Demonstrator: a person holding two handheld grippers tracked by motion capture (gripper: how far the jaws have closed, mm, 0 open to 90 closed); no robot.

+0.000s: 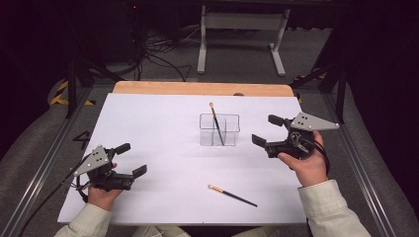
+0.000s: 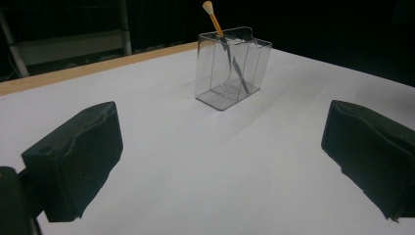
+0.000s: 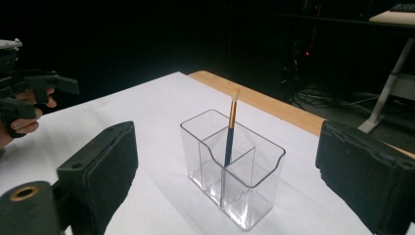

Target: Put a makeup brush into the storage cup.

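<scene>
A clear plastic two-compartment holder [image 1: 220, 130] [image 2: 230, 68] [image 3: 232, 171] stands mid-table. One makeup brush [image 1: 216, 123] [image 2: 222, 41] [image 3: 230, 127] leans upright inside it, pale tip up. A second brush [image 1: 231, 195] lies flat on the white sheet near the front edge. My right gripper [image 1: 268, 131] [image 3: 225, 181] hovers just right of the holder, open, jaws empty. Over at the front left, my left gripper [image 1: 131, 159] [image 2: 220, 161] is open too, well away from the holder, with nothing between its jaws.
A white sheet [image 1: 163, 163] covers the table, with a wooden edge [image 1: 197, 89] at the far side. Beyond the table stand a grey metal frame [image 1: 242, 34] and cables on the floor. Dark rails run along both sides.
</scene>
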